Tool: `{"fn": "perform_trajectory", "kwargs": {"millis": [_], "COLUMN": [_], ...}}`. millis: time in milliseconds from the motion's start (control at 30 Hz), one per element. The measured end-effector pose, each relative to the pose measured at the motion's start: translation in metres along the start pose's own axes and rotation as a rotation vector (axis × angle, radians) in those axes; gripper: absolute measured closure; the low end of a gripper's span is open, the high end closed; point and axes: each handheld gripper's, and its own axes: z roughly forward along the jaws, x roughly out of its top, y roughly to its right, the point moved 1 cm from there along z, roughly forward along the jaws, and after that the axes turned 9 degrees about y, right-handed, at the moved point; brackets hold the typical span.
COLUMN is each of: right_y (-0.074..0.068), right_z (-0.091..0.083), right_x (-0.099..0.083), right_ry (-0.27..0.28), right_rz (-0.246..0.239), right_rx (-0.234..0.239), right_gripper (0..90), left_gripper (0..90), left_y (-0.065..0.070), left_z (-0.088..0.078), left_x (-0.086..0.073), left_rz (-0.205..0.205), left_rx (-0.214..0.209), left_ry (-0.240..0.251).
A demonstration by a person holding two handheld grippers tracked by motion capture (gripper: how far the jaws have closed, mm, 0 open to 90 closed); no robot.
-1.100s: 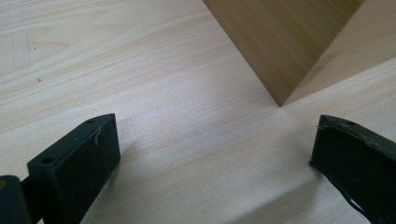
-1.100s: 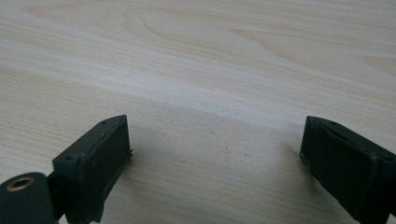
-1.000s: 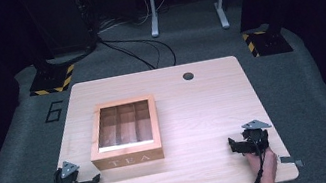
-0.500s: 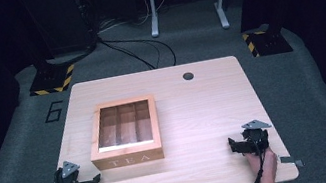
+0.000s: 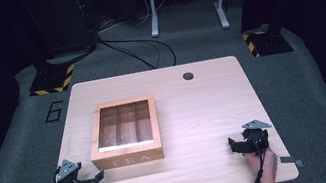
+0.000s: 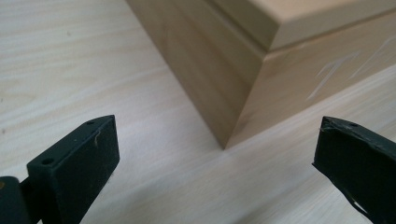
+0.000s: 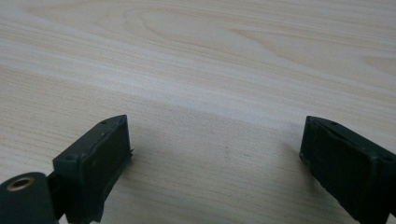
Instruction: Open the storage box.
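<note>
Nothing moved: two grippers (image 5: 94, 177) (image 5: 232, 144), one tea box (image 5: 126, 131).

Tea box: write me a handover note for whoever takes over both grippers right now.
Left gripper: open, holds nothing, resting near the table's front left corner, aimed at the tea box's near left corner, not touching it.
Right gripper: open, holds nothing, at the front right, bare wood ahead of its fingers.
Tea box: left of centre, lid shut, compartments visible through its window.
Done: nothing visible. Left: probably reach in and open the lid.
</note>
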Motion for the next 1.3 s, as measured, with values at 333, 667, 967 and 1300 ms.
{"fn": "perform_trajectory", "kwargs": {"millis": [333, 667, 967, 1300], "right_y": [0.000, 0.000, 0.000, 0.000], "right_z": [0.000, 0.000, 0.000, 0.000], "right_x": [0.000, 0.000, 0.000, 0.000], "right_ry": [0.001, 0.002, 0.002, 0.003], "right_rz": [-0.003, -0.004, -0.004, -0.005], "right_rx": [0.001, 0.001, 0.001, 0.002], "right_gripper": [8.3, 8.3, 8.4, 8.5], "left_gripper": [0.3, 19.4, 30.8, 37.7], "left_y": [0.007, 0.011, 0.013, 0.016], "left_z": [0.001, 0.001, 0.003, 0.003], "left_x": [0.015, 0.008, -0.002, -0.006], "left_rz": [0.024, -0.008, -0.019, -0.011], "left_rx": [-0.023, -0.041, -0.033, -0.039], "left_ry": [0.077, 0.190, 0.231, 0.273]}}
